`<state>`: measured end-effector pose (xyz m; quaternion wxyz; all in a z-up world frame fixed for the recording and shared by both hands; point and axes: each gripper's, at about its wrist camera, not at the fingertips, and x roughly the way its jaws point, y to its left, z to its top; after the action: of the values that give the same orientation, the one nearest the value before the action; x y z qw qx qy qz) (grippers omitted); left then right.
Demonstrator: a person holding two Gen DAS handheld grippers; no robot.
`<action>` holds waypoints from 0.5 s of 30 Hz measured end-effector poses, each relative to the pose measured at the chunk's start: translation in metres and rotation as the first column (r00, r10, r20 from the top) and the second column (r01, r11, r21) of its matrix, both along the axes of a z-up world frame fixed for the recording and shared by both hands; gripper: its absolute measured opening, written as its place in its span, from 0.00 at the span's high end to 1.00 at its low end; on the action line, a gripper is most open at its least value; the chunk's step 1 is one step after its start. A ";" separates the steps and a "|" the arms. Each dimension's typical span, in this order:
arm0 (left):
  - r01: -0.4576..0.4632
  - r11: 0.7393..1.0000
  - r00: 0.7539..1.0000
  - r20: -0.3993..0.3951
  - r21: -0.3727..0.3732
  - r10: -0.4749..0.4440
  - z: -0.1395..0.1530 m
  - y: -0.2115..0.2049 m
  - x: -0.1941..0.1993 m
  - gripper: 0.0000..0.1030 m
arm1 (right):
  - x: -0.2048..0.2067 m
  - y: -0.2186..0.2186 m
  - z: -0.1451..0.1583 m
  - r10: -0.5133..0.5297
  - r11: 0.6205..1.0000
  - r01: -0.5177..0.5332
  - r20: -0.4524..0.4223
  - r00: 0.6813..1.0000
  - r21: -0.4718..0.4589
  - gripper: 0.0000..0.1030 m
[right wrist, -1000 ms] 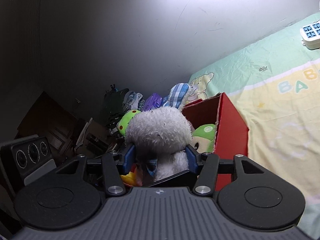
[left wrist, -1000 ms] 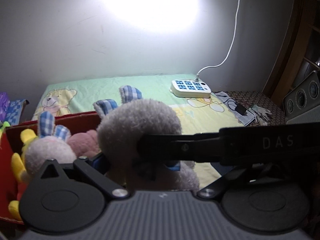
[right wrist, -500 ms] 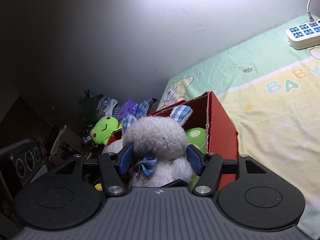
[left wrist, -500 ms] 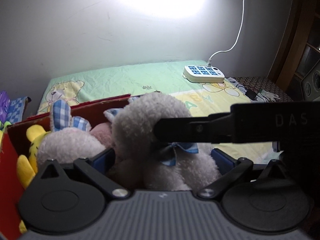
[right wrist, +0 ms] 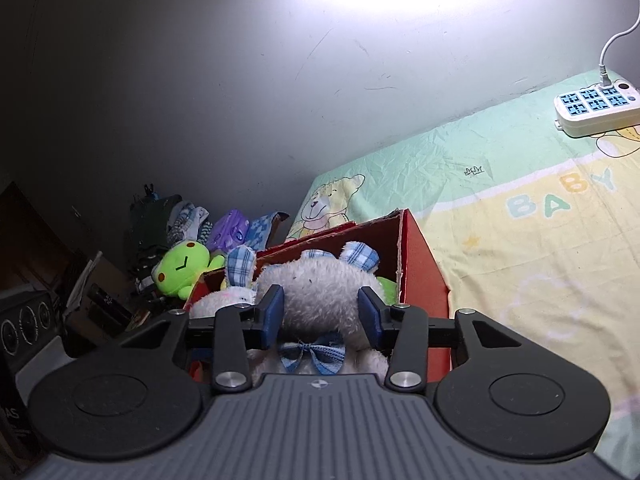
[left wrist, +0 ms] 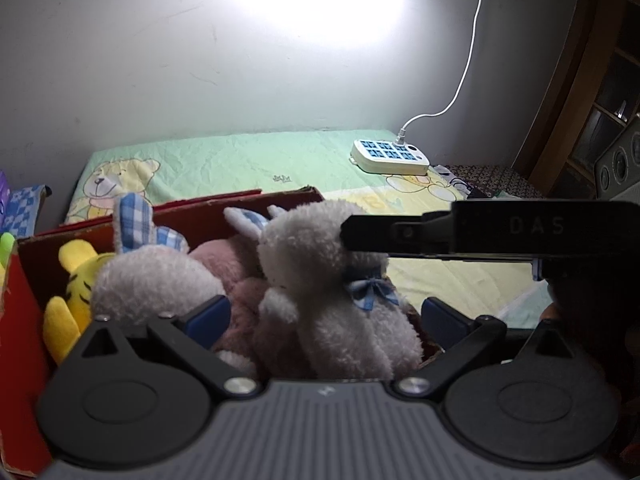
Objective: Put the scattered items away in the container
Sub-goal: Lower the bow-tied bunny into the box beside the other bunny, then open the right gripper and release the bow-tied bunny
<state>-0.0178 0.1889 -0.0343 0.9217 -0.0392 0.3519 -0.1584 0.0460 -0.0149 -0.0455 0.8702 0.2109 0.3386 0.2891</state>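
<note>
A red cardboard box (left wrist: 32, 276) (right wrist: 424, 264) stands on the bed and holds several plush toys. My right gripper (right wrist: 321, 314) is shut on the head of a white plush rabbit (right wrist: 320, 292) with a blue bow and holds it down in the box. In the left wrist view that white rabbit (left wrist: 332, 276) sits in the box with the right gripper's finger (left wrist: 400, 234) against its head. My left gripper (left wrist: 324, 316) is open, its blue pads either side of the rabbit and apart from it. A second white rabbit (left wrist: 152, 280), a pink plush (left wrist: 228, 264) and a yellow tiger (left wrist: 76, 280) lie beside it.
A white power strip (left wrist: 390, 156) (right wrist: 596, 110) with its cable lies at the bed's far right by the wall. A green frog plush (right wrist: 184, 266) and a pile of clutter (right wrist: 224, 228) sit left of the box. A speaker (left wrist: 620, 164) stands at right.
My right gripper has lowered the white rabbit from above the box down into it. My left gripper, closed around the rabbit earlier, has opened and let go.
</note>
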 end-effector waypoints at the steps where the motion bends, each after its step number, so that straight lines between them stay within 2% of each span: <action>1: 0.000 1.000 1.000 0.001 0.006 0.000 -0.001 -0.001 -0.001 0.02 | 0.002 0.001 -0.001 0.006 1.000 -0.006 -0.006 1.000 0.007 0.56; 11: -0.016 1.000 1.000 -0.008 0.004 0.016 0.001 0.002 -0.003 0.01 | 0.009 0.009 -0.007 0.024 1.000 -0.024 -0.013 1.000 -0.018 0.57; 15: -0.041 0.999 0.999 0.016 -0.010 0.041 0.010 0.006 -0.009 0.01 | 0.002 0.003 0.000 0.008 1.000 -0.008 -0.003 1.000 -0.019 0.49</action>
<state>-0.0269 0.1948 -0.0238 0.9274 -0.0493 0.3427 -0.1415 0.0478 -0.0121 -0.0453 0.8706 0.2018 0.3433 0.2889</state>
